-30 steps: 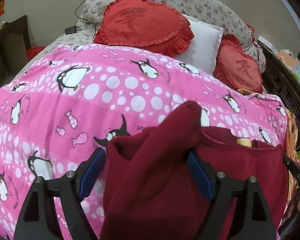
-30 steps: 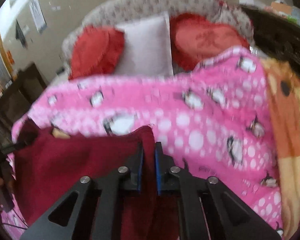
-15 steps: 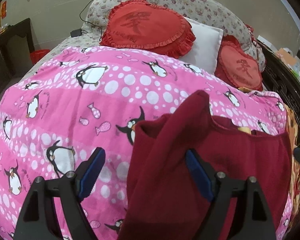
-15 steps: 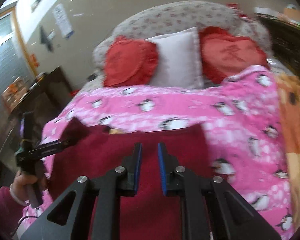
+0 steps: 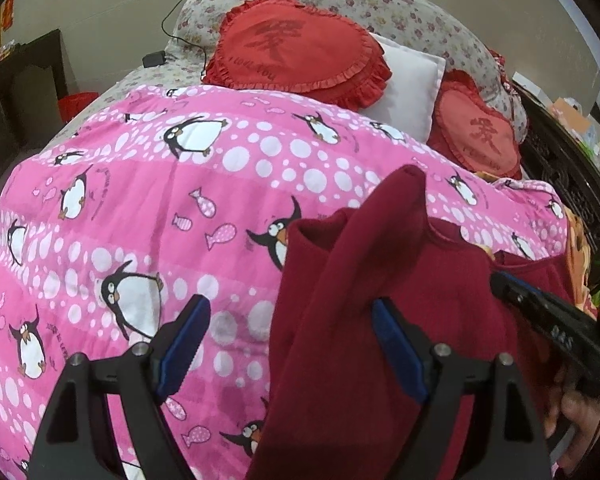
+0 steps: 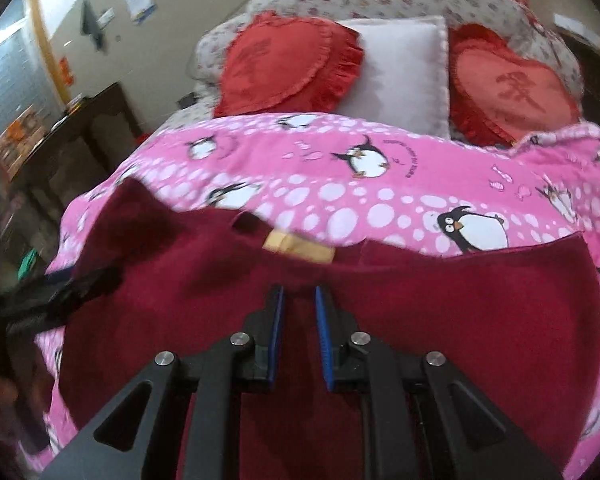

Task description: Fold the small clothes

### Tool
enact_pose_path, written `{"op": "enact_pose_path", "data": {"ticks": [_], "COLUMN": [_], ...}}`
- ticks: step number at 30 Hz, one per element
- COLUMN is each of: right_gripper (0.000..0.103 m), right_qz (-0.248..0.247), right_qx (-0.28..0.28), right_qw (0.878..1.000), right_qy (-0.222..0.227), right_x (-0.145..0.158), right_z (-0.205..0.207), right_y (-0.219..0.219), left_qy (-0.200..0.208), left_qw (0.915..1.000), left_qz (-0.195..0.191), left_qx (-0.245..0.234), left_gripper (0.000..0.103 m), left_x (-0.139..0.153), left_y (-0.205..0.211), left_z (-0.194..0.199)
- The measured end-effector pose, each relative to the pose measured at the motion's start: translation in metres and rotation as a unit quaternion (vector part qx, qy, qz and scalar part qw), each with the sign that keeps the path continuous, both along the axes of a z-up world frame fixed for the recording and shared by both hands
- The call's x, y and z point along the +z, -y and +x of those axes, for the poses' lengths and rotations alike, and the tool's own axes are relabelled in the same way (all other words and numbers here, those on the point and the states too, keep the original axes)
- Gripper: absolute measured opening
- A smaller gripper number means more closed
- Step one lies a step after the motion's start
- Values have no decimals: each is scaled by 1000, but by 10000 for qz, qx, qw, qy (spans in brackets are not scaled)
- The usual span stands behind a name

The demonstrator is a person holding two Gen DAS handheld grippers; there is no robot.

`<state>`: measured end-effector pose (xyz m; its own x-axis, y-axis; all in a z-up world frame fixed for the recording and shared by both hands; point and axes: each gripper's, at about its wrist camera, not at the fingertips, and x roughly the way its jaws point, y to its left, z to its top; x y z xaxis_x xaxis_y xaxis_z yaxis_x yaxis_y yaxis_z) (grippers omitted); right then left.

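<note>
A dark red small garment point(image 5: 380, 320) lies on the pink penguin blanket point(image 5: 180, 200). In the left wrist view, a sleeve of it drapes over the right finger of my open left gripper point(image 5: 290, 332). In the right wrist view the garment point(image 6: 460, 320) spreads wide, a yellow label point(image 6: 300, 250) at its collar. My right gripper point(image 6: 298, 312) sits over the cloth below the collar, jaws narrowly apart, with no cloth clearly pinched. The right gripper also shows at the right edge of the left wrist view point(image 5: 540, 308); the left one at the left edge of the right wrist view point(image 6: 60, 292).
Two red heart cushions point(image 5: 296, 52) point(image 6: 512, 84) and a white pillow point(image 6: 400, 76) lean on the flowered headboard point(image 5: 380, 4). Dark furniture point(image 6: 80, 136) stands left of the bed. An orange blanket point(image 5: 576, 256) lies at the right edge.
My right gripper has moved along the garment to its collar middle and its jaws have parted slightly. My left gripper has drifted left, the sleeve still draped on its finger.
</note>
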<state>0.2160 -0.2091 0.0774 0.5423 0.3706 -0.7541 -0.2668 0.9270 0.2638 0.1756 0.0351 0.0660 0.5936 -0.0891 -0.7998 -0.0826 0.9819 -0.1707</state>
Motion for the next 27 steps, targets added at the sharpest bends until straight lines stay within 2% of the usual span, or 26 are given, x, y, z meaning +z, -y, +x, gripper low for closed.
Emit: {"op": "enact_pose_path", "data": {"ticks": [4, 7, 10, 13, 17, 21, 27], "right_gripper": [0, 0, 0, 0, 0, 0, 0], "right_qz": [65, 199, 375, 346, 194, 207, -290], "right_qx": [-17, 70, 361, 782, 1169, 1125, 1051], "right_qw": [10000, 9996, 9981, 9959, 9925, 9933, 9938], "right_qy": [-43, 175, 315, 303, 315, 191, 194], "right_x": [7, 26, 43, 50, 46, 36, 21], "right_z": [1, -10, -16, -18, -14, -1, 11], "right_y": [1, -1, -18, -49, -92, -116, -142], "left_qy": [-65, -107, -110, -161, -201, -212, -240], "left_qw": [9999, 9998, 9999, 9998, 9998, 9997, 9996], "left_qz": [-144, -157, -50, -36, -20, -12, -94], "left_qx": [8, -17, -74, -59, -38, -86, -82], "left_gripper": [86, 86, 86, 86, 86, 86, 89], "left_x": [2, 3, 4, 1, -5, -12, -21], "left_y": [-7, -12, -17, -24, -29, -30, -33], "left_z": [-8, -18, -31, -43, -53, -60, -63]}}
